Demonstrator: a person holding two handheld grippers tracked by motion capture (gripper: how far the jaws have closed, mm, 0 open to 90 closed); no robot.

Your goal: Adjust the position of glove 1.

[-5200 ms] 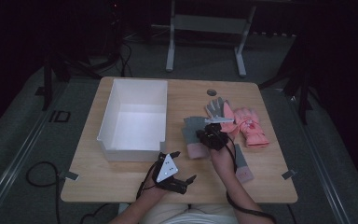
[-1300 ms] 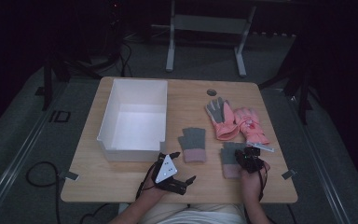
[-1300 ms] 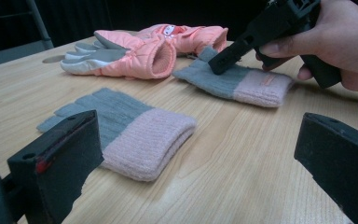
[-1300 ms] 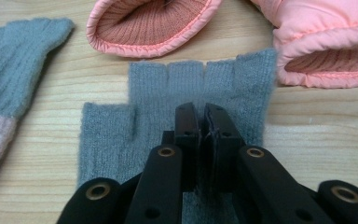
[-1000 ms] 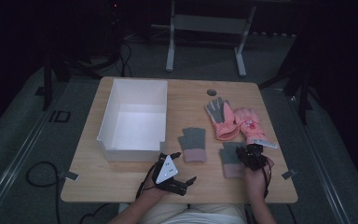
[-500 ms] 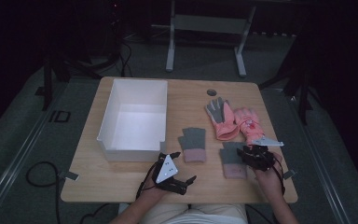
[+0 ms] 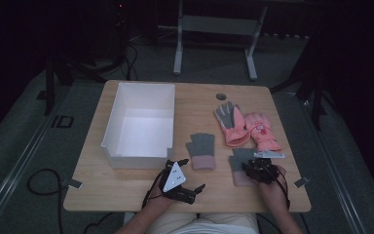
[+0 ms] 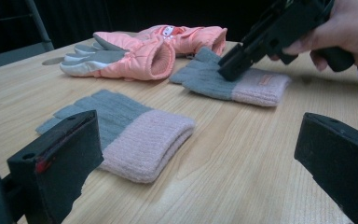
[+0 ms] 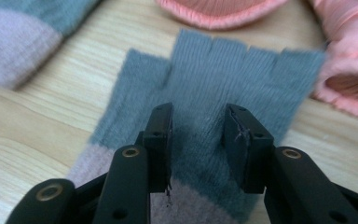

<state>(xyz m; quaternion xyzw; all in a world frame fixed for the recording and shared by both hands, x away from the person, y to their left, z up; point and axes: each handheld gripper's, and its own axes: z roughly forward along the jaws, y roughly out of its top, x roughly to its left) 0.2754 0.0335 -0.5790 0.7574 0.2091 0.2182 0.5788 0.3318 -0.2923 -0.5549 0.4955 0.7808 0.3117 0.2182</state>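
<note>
Two grey fingerless gloves with pink cuffs lie flat near the table's front. My right gripper [image 7: 250,168] is tipped down onto the right glove [image 7: 240,157], its tips at the border of grey and pink. Its jaws have just been opening. In the right gripper view the right gripper [image 9: 198,140] stands partly open, with the glove's grey knit [image 9: 242,70] under the gap and not pinched. My left gripper [image 7: 192,174] rests by the front edge. Its jaws stand wide apart in the left gripper view [image 8: 200,135], empty, facing the nearer glove [image 8: 135,135].
A pair of salmon-pink winter gloves [image 7: 246,126] lies just behind the right grey glove. A white open box [image 7: 111,127] stands on the table's left half. A small round grommet [image 7: 220,96] sits near the back edge. Bare wood [image 7: 126,190] lies in front of the box.
My right gripper came from the pink gloves to the table's front right, where the right grey glove now lies flat. In the last half second it sank onto that glove. The left gripper stayed put.
</note>
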